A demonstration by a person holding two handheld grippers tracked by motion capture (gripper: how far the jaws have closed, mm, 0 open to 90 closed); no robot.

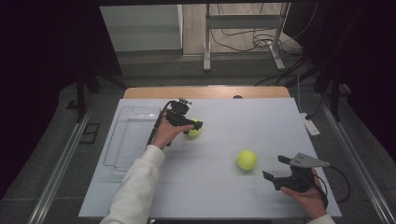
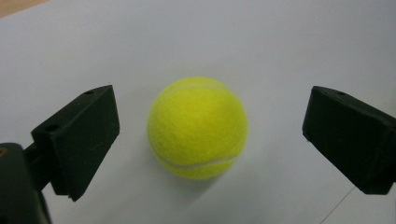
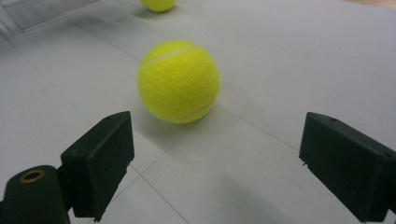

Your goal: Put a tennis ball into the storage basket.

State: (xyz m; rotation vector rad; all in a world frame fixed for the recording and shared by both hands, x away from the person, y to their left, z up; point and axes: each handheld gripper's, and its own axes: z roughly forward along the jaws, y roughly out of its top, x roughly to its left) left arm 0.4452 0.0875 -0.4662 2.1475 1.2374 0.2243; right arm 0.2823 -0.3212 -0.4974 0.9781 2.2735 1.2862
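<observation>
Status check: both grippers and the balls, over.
Left gripper open, straddling far tennis ball, no contact. Right gripper open, short of near tennis ball. Nothing in the way.

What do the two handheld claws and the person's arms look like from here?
Both are black two-jaw tools with thick, blocky, wedge-shaped pads. The left claw trails a black cable along the forearm, which wears a long white sleeve. The right claw carries a grey three-cornered plate on top and a black cable looping behind the hand. A brass-coloured ring shows by its jaw in the right gripper view.
</observation>
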